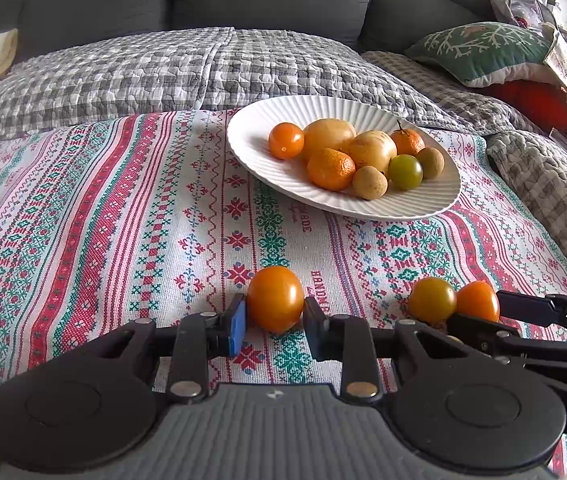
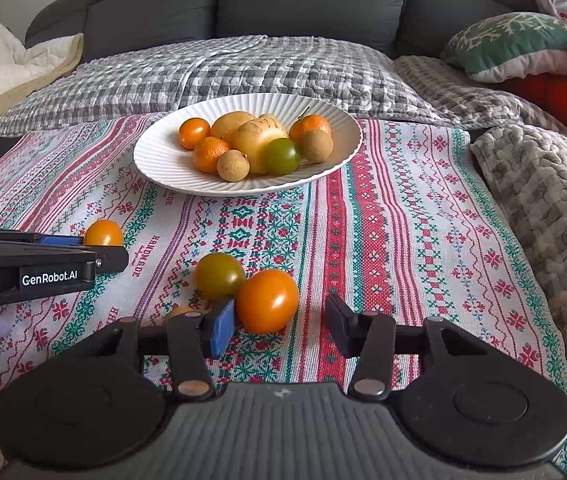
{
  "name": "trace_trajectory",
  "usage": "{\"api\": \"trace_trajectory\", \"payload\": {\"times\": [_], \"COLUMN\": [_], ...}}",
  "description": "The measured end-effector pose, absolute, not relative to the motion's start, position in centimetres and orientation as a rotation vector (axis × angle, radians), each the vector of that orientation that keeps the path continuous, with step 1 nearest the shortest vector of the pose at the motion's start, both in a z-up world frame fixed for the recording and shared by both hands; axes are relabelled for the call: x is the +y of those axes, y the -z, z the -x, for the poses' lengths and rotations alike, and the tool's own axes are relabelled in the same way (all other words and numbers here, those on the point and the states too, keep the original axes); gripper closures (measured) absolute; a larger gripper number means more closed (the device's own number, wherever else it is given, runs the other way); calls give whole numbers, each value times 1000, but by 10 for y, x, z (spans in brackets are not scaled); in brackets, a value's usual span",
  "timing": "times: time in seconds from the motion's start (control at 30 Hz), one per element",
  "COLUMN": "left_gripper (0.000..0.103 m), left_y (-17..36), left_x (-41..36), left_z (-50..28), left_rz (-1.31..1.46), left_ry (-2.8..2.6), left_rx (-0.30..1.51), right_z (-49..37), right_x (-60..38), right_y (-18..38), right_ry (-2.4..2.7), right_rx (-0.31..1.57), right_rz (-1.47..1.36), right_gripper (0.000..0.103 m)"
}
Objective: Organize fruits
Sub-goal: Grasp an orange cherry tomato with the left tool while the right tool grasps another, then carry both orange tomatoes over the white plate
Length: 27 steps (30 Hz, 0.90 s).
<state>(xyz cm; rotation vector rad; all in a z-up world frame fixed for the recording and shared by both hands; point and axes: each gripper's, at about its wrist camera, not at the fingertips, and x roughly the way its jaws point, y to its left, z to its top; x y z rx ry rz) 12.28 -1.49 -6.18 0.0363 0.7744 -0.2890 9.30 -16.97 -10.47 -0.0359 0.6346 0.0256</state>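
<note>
orange tomato (image 1: 275, 299) between left tongs (image 1: 274, 322), pads touching

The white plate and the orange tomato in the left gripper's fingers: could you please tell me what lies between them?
Only bare patterned tablecloth lies between the white plate and the orange tomato, as the left wrist view shows.

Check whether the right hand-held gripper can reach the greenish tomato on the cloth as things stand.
Probably not directly. The right hand-held gripper has an orange tomato between its open fingers, and the greenish tomato sits just behind it, touching it. That orange one likely has to go first.
</note>
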Motion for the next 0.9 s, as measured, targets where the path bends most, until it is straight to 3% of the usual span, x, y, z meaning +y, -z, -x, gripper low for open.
{"api": "trace_trajectory", "payload": {"times": [0.13,0.9], "left_gripper": [72,72], "left_y": [61,55], "left_x": [-13,-15], "left_z": [-122,-118], "left_rz": [-27,26], "left_ry": [295,329], "left_rx": [781,872], "right_z": [-92,-92], "right_x": [-170,-191], "right_y": [103,93], "right_ry": [-53,-53], "right_rx": [636,697], "right_rz": [34,-99], "right_gripper": [73,74]}}
